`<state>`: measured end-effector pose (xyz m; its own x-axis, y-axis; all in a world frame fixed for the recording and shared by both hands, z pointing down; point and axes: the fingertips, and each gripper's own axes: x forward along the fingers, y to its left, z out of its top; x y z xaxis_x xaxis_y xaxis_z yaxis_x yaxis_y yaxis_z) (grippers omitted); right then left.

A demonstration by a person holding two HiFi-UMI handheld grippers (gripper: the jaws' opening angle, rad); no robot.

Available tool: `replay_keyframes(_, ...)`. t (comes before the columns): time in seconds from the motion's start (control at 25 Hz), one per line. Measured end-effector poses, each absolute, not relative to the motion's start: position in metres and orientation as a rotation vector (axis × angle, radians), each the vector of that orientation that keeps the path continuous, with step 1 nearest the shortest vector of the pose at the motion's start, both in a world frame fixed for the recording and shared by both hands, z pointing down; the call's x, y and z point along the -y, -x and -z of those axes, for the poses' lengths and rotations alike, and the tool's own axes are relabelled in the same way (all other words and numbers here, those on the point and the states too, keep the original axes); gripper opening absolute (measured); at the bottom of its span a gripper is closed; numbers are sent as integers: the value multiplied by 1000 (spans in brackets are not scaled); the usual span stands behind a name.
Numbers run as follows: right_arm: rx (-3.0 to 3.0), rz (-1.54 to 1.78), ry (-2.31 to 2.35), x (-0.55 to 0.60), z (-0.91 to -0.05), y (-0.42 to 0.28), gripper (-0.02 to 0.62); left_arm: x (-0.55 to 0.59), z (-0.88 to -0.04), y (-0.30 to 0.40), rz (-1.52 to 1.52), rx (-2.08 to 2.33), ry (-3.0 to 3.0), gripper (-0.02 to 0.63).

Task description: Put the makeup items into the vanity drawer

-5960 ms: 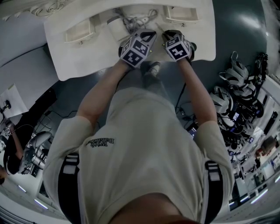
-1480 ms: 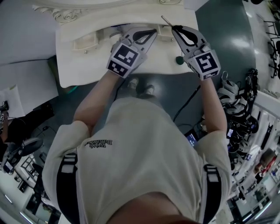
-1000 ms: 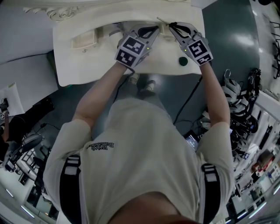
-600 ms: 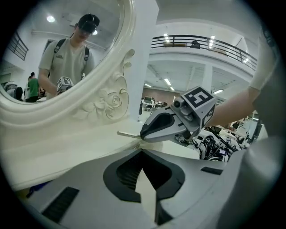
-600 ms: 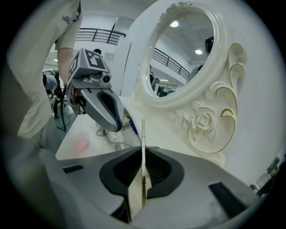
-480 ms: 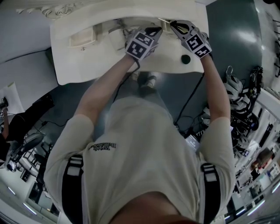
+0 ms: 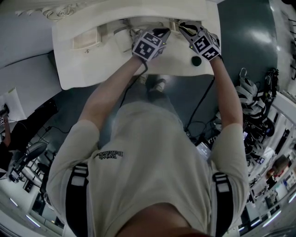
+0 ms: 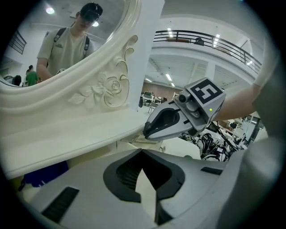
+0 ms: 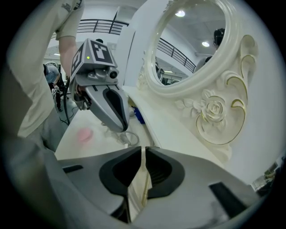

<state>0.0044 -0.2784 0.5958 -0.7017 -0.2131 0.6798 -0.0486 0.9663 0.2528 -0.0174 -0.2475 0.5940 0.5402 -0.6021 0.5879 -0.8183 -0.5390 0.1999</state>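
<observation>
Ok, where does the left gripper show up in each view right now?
Head view: left gripper at top centre, over the vanity top.
Left gripper view: the left gripper fills bottom centre, jaw tips meeting.
Right gripper view: the left gripper hangs upper left, pointing down.
Shared landmark: the carved mirror frame, seen in all three.

Right gripper (image 7: 183, 27) over vanity (image 7: 85, 65) (white)
</observation>
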Motion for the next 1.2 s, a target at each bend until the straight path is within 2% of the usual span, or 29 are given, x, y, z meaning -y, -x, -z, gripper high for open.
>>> replay_keyframes(0.64, 2346, 241, -261, 268, -594, -11, 35, 236, -592, 19, -638, 1157, -2302, 5)
replay_keyframes(1.2, 2460, 321, -470, 266, -488, -14, 34, 247, -503, 25, -532, 1233, -2438, 5)
